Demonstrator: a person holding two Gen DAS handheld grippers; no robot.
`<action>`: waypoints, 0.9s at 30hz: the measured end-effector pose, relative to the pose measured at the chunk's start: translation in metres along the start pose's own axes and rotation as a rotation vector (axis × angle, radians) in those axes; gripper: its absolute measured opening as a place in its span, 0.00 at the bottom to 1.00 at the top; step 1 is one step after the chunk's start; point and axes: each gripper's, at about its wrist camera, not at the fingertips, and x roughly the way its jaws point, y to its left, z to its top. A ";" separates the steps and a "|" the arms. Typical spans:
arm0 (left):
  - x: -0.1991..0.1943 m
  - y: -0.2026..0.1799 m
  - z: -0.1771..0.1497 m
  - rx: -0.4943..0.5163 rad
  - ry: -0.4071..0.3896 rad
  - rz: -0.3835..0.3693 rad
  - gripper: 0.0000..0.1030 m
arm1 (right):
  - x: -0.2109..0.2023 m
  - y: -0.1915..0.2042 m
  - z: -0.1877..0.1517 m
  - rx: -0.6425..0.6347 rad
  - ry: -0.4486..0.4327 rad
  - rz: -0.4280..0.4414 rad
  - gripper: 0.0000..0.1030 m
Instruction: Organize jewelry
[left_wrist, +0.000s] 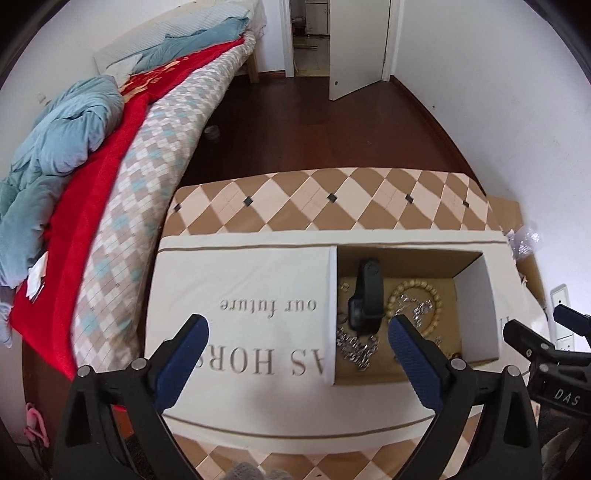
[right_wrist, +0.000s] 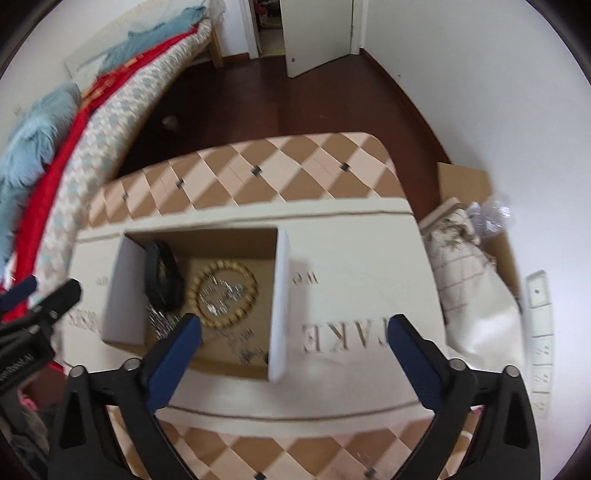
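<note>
A white box (left_wrist: 243, 295) with grey lettering lies on a checked table (left_wrist: 295, 199); its two top flaps stand open. Inside are a black watch band (left_wrist: 367, 295), a wooden bead bracelet (left_wrist: 417, 295) and silver chains (left_wrist: 358, 347). My left gripper (left_wrist: 297, 343) is open and empty above the box's left flap. My right gripper (right_wrist: 295, 343) is open and empty above the right flap (right_wrist: 280, 302). In the right wrist view the bead bracelet (right_wrist: 223, 295), black band (right_wrist: 164, 277) and chains (right_wrist: 159, 321) show in the box (right_wrist: 351, 295). The right gripper shows at the right edge of the left view (left_wrist: 535, 339).
A bed (left_wrist: 110, 166) with blue and red bedding runs along the left. A cardboard box with a cream bag (right_wrist: 476, 280) stands right of the table (right_wrist: 303, 166). A white door (left_wrist: 358, 44) stands ajar at the back. Dark wooden floor (left_wrist: 314, 125) lies beyond the table.
</note>
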 end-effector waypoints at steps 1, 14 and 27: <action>-0.001 0.000 -0.002 0.003 -0.001 0.004 0.97 | 0.000 0.002 -0.003 -0.002 0.004 -0.007 1.00; -0.064 -0.001 -0.029 0.033 -0.051 -0.014 0.99 | -0.061 0.010 -0.037 -0.004 -0.061 -0.021 1.00; -0.166 0.001 -0.061 0.010 -0.133 -0.064 0.99 | -0.171 0.003 -0.083 -0.007 -0.195 0.018 1.00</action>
